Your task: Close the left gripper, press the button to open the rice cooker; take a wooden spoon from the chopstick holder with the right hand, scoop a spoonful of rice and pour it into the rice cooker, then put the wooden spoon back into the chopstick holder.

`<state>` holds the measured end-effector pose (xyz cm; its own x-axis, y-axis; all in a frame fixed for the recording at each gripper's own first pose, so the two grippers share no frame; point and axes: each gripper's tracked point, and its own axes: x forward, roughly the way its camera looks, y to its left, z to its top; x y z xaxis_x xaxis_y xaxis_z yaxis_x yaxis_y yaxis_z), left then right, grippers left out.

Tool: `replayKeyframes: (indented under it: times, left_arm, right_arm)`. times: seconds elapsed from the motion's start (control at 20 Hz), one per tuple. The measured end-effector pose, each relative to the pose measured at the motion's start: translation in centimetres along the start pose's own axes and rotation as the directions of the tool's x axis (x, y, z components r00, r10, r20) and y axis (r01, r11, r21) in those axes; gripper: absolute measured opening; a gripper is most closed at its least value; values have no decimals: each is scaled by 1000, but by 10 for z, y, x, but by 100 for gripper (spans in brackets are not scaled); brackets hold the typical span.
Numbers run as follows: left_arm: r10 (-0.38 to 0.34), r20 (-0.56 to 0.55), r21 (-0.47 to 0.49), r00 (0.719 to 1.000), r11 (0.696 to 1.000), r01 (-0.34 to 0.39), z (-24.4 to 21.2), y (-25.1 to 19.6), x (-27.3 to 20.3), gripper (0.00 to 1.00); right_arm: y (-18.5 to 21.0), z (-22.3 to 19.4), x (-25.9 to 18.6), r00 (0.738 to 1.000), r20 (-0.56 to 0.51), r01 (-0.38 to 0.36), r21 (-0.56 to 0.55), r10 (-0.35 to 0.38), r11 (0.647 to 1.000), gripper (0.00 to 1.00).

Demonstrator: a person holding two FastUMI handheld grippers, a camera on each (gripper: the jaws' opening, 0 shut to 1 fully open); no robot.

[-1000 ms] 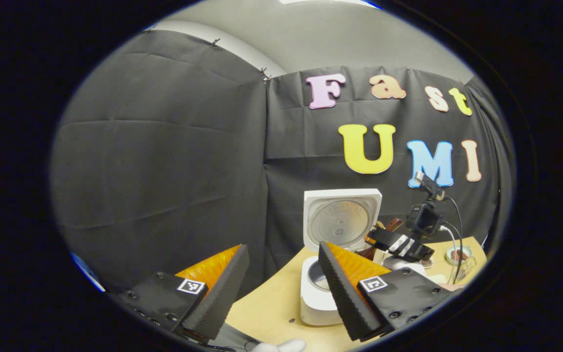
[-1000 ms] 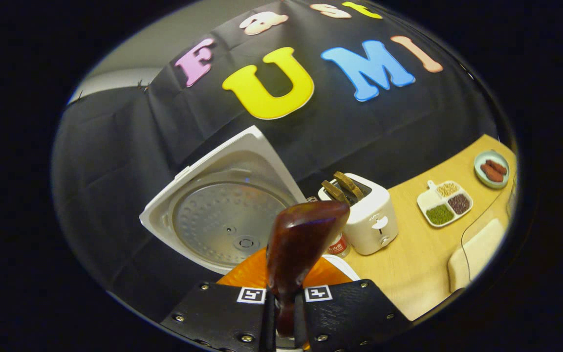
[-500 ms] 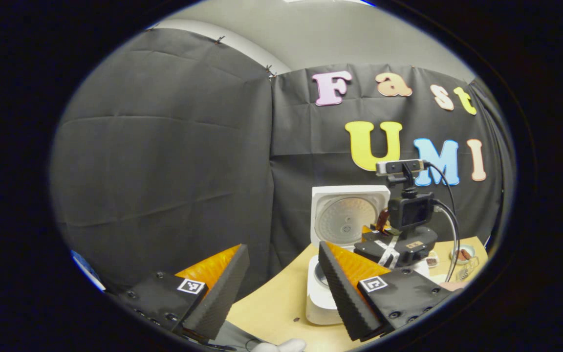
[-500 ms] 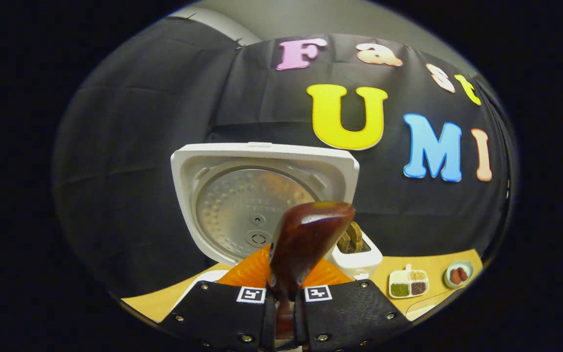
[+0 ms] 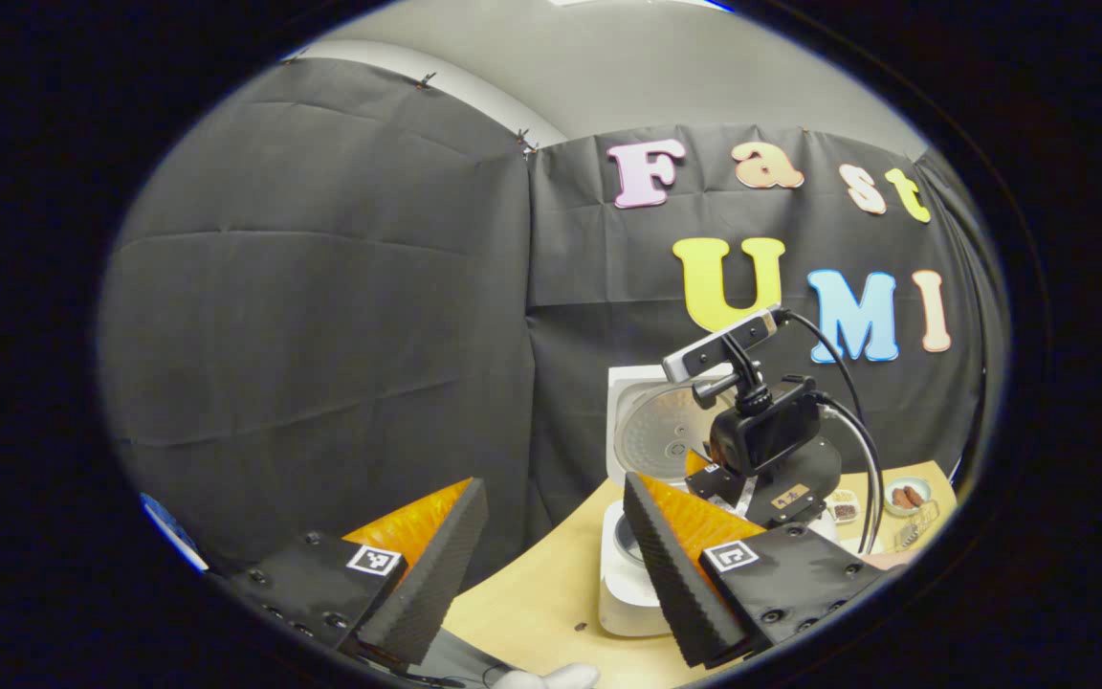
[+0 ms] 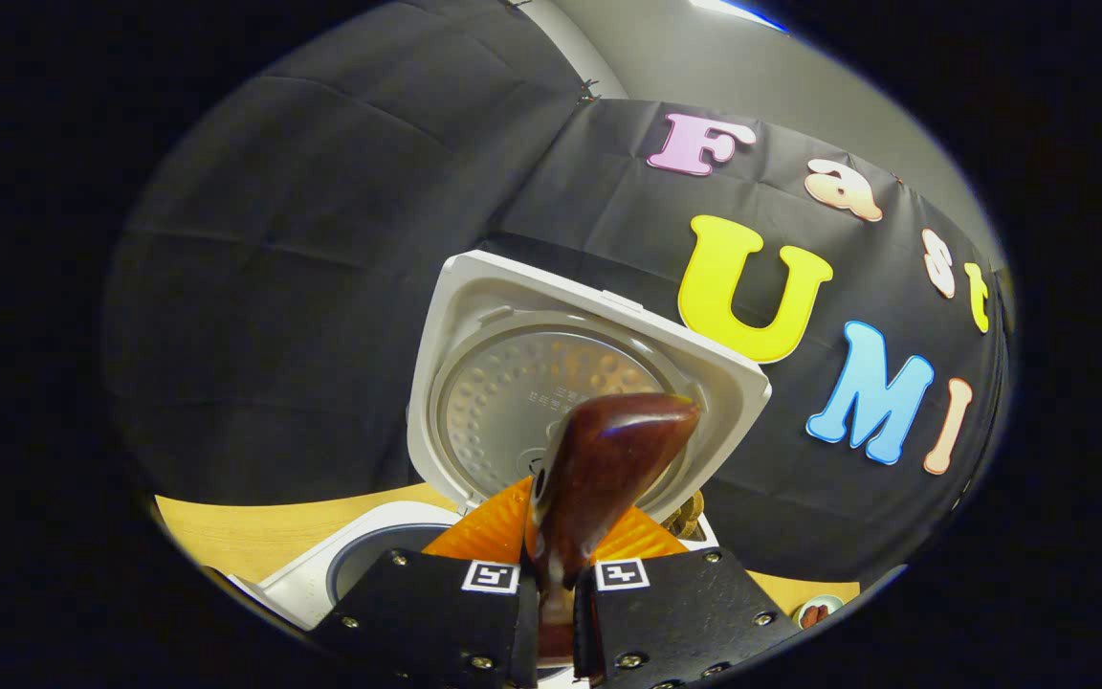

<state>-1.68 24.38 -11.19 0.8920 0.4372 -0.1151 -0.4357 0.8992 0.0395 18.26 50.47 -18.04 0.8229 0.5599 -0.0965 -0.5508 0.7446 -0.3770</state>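
Note:
The white rice cooker [image 5: 629,593] stands on the wooden table with its lid [image 6: 522,383] raised upright. My right gripper [image 6: 553,612] is shut on the handle of the dark wooden spoon [image 6: 599,469], whose bowl sticks up in front of the lid's metal inner plate. Below it the cooker's open pot rim [image 6: 360,574] shows. In the left gripper view the right gripper [image 5: 761,459], with its camera on top, hovers over the cooker. My left gripper [image 5: 551,565] hangs open to the left of the cooker, holding nothing.
Small dishes of food [image 5: 905,497] sit on the table [image 5: 532,603] at the far right. A little of the toaster [image 6: 685,522] peeks out behind the spoon. A white-gloved hand [image 5: 551,677] shows at the bottom edge.
The right gripper has rolled and swung left with the spoon over the cooker; the lid tilts the other way in its view. The left gripper has stayed open and still.

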Motion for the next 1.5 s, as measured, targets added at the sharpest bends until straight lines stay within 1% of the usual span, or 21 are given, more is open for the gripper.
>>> replayKeyframes:
  times: [0.15,0.25,0.4,0.45,0.5,0.55,0.6,0.65,0.7,0.75,0.85,0.95,1.05,1.2,1.25,1.35,1.45,1.5]
  left_arm:
    - [2,-5,8,1000,1000,-2,-1,-2,1,100]
    - [0,-1,11,1000,1000,0,1,-5,1,99]
    - [-4,15,24,1000,1000,4,7,-8,-4,100]
    - [-8,24,25,1000,1000,7,10,-11,-8,100]
    - [-16,29,23,999,1000,15,12,-14,-11,100]
    - [-24,22,23,999,999,23,11,-15,-13,100]
    - [-31,23,23,999,999,31,11,-16,-14,100]
    - [-39,28,21,999,999,38,14,-21,-14,100]
    - [-53,29,16,998,998,52,15,-29,-14,100]
    - [-68,28,12,997,998,68,17,-41,-13,100]
    - [-112,39,10,993,994,112,18,-56,-16,100]
    - [-150,67,25,986,989,148,27,-77,-25,100]
    - [-193,77,38,978,981,191,30,-99,-30,100]
    - [-246,80,43,966,969,243,34,-134,-38,100]
    - [-257,81,45,963,966,254,34,-143,-40,100]
    - [-274,79,44,958,962,271,35,-162,-42,100]
    - [-283,78,35,956,959,281,40,-180,-45,99]
    - [-287,78,38,955,958,285,42,-187,-47,99]
  right_arm:
    - [0,6,-2,1000,21,-9,22,9,1000,15]
    - [-2,4,-2,1000,9,-27,117,27,993,14]
    - [-25,9,-8,1000,3,-14,280,14,960,14]
    - [-35,11,-10,1000,7,-15,344,13,939,14]
    - [-44,14,-10,1000,9,-16,425,14,905,14]
    - [-59,15,-13,1000,8,0,481,-4,877,15]
    - [-72,10,-20,999,4,27,512,-34,858,14]
    - [-88,10,-26,998,7,45,525,-57,850,14]
    - [-101,6,-30,997,5,56,556,-71,830,14]
    - [-117,0,-35,996,-5,73,593,-86,802,14]
    - [-150,-16,-52,989,-29,129,650,-144,749,15]
    - [-182,-35,-68,981,-60,175,679,-184,713,14]
    - [-223,-57,-90,965,-89,237,691,-245,683,14]
    - [-285,-95,-125,933,-136,329,698,-333,636,14]
    - [-307,-110,-137,919,-157,362,699,-361,617,15]
    - [-347,-141,-161,889,-196,426,681,-413,595,14]
    - [-383,-170,-182,864,-232,473,677,-446,564,14]
    - [-393,-179,-195,852,-247,493,672,-461,552,15]
